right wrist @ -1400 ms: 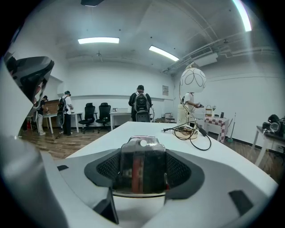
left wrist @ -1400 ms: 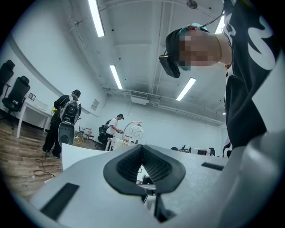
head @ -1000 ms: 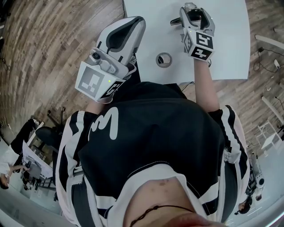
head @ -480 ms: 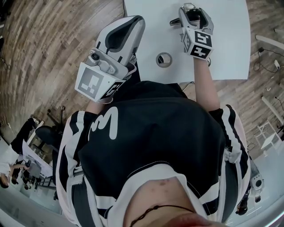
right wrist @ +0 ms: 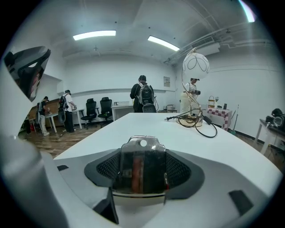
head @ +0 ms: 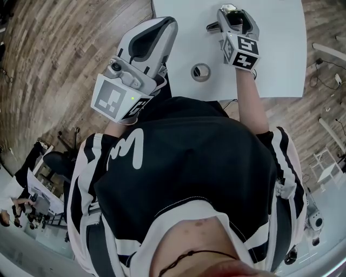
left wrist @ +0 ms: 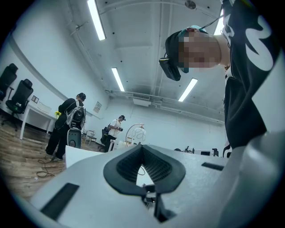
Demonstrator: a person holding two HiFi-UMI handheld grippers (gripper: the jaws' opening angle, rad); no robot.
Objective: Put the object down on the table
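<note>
Over the white table, my right gripper is clamped on a clear plastic blister pack with a dark, red-striped insert.
I see the pack upright between the jaws, hang hole on top; I can't tell whether it touches the tabletop. My left gripper sits at the table's edge, its jaws together on nothing. A small grey ring lies between the grippers.

1. Two claws: the left claw and the right claw.
2. One white tabletop.
3. One small grey ring.
4. One clear packet.
5. One globe lamp.
6. Two black office chairs.
</note>
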